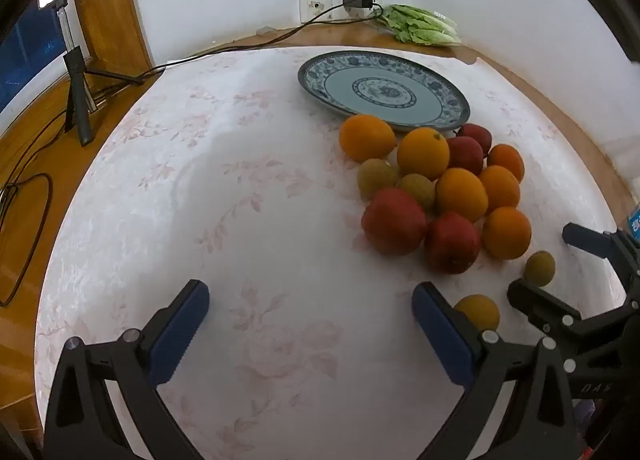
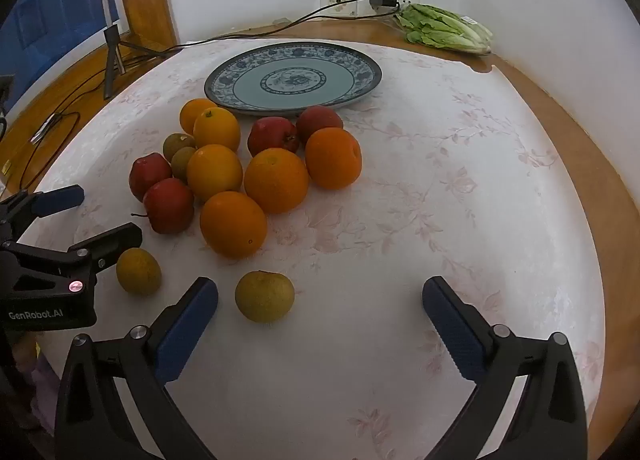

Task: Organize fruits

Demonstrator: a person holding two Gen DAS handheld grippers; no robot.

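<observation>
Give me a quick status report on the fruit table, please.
Left hand-held gripper and right hand-held gripper open, empty. Oranges, apples, small greenish fruits loose on tablecloth; plate bare. Path clear.

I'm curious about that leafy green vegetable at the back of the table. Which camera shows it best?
The right wrist view shows the bagged lettuce best: it appears larger there, with its leaves, pale stalks and a label on the wrapper clear. The left wrist view shows the same lettuce smaller, by the wall socket, its details harder to make out.

A round wooden table [image 2: 592, 163] under a floral cloth [image 2: 420, 187] bore fruit [image 2: 276, 179] just before a plate [image 2: 292, 77], lettuce [image 2: 444, 27] behind it.
</observation>
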